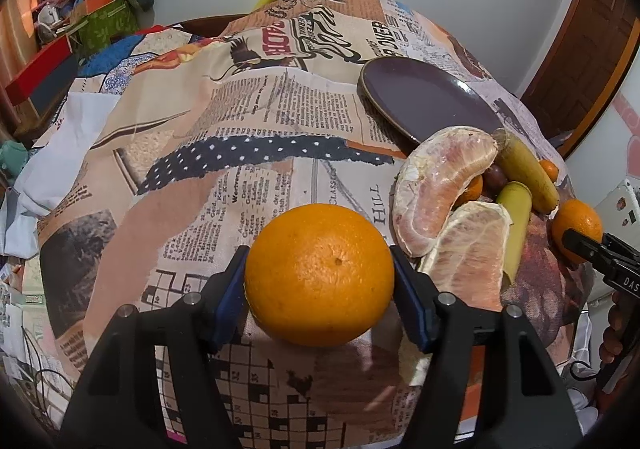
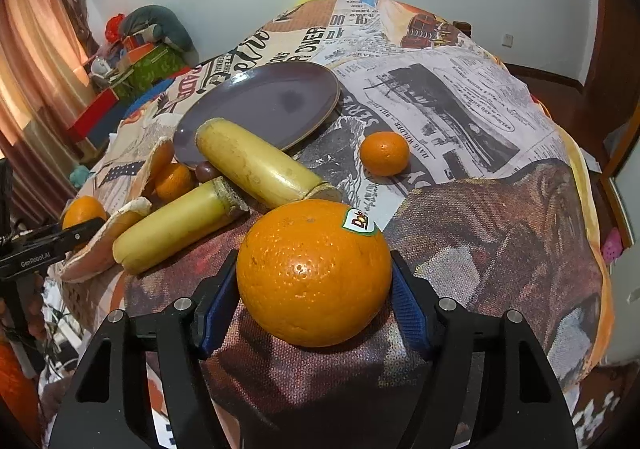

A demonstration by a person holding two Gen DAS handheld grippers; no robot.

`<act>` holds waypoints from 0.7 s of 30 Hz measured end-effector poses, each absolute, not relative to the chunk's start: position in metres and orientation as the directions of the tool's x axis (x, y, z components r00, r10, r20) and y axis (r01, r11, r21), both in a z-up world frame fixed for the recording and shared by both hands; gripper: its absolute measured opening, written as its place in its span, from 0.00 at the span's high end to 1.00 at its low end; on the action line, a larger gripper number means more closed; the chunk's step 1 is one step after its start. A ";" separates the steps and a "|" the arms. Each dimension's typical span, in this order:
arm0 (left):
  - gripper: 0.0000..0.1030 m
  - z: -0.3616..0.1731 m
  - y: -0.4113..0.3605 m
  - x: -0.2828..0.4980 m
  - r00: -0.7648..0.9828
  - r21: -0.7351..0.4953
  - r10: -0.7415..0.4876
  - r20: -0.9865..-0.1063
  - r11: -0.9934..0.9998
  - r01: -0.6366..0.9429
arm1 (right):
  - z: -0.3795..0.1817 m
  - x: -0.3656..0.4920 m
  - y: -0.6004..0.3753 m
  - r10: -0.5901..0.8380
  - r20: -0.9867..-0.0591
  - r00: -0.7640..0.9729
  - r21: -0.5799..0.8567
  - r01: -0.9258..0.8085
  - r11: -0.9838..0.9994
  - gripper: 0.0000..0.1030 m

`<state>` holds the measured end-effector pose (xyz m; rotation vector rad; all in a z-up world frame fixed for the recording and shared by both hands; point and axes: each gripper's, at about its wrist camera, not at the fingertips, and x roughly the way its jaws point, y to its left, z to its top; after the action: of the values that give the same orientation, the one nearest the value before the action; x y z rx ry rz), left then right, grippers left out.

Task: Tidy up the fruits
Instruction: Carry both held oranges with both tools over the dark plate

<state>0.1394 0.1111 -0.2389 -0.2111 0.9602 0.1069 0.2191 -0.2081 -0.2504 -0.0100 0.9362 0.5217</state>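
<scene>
Soft even indoor light, sharp focus, fisheye-bent dark edges

A newspaper-print cloth (image 1: pixel 256 121) covered the table — headlines, columns, a crossword grid near the front edge. Off its far left corner stood a heap of clutter: a green patterned box (image 2: pixel 154 69), a red box (image 1: pixel 38 75) and a grey-green stuffed cushion (image 2: pixel 160 25) on top. Orange curtains (image 2: pixel 24 61) hung at the left — a wooden door (image 1: pixel 592 45) stood at the right.

Dark fruit (image 1: pixel 498 174) half hidden behind pomelo (image 1: pixel 436 185), type unclear.
</scene>
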 end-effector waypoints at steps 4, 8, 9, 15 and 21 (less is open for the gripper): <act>0.36 -0.225 0.109 0.137 0.596 -0.113 0.010 -0.803 0.979 -0.170 | -0.245 0.219 -0.211 0.428 -0.763 0.483 0.216 -0.434 0.875 0.36; 0.36 -0.202 0.106 0.140 0.637 -0.111 0.011 -0.771 0.982 -0.150 | -0.233 0.220 -0.215 0.435 -0.743 0.509 0.214 -0.436 0.874 0.36; 0.36 -0.197 0.105 0.142 0.645 -0.107 0.012 -0.764 0.984 -0.145 | -0.228 0.220 -0.215 0.439 -0.735 0.517 0.214 -0.438 0.873 0.36; 0.36 -0.160 0.095 0.152 0.718 -0.105 0.002 -0.696 0.989 -0.105 | -0.198 0.224 -0.214 0.462 -0.671 0.580 0.194 -0.463 0.865 0.36; 0.36 -0.127 0.083 0.167 0.785 -0.096 -0.007 -0.620 0.993 -0.067 | -0.172 0.236 -0.207 0.483 -0.605 0.633 0.181 -0.481 0.858 0.36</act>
<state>0.1674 0.0832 -0.1265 -0.1146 0.6680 0.0321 0.2364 -0.2075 -0.1717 0.0024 0.6927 0.5513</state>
